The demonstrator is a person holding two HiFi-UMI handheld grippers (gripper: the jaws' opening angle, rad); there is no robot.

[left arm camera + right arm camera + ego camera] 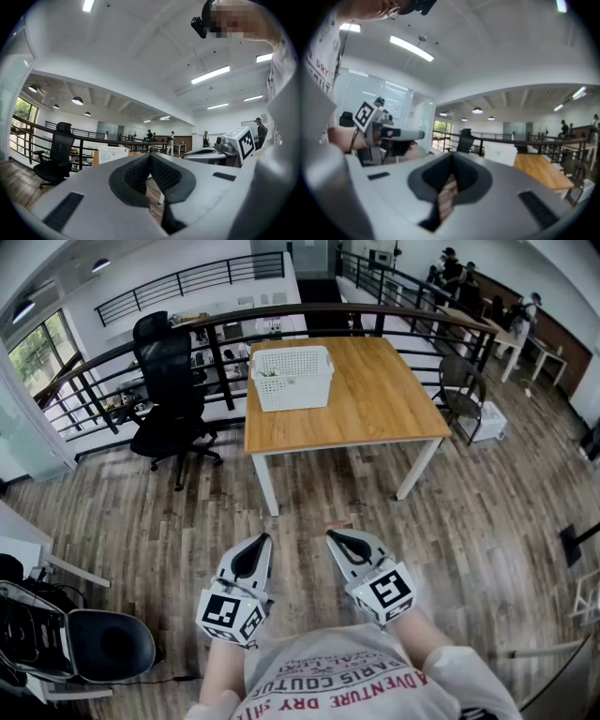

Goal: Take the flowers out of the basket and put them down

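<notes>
A white perforated basket (pixel 292 376) stands on the far left part of a wooden table (pixel 375 399). I cannot make out the flowers inside it from here. Both grippers are held level close to my body, over the wooden floor and well short of the table. The left gripper (pixel 262 541) has its jaws together with nothing between them, and so does the right gripper (pixel 334 538). In the left gripper view the tips of the left gripper (pixel 150 156) meet, with the basket (pixel 112 153) far beyond. In the right gripper view the right gripper (pixel 451 157) is shut, and the basket (pixel 501 153) shows in the distance.
A black office chair (pixel 169 390) stands left of the table by a dark railing (pixel 112 357). A grey chair (pixel 461 388) and a white box (pixel 488 420) sit right of the table. A black seat (pixel 108 645) is at my lower left. People stand far back right (pixel 459 277).
</notes>
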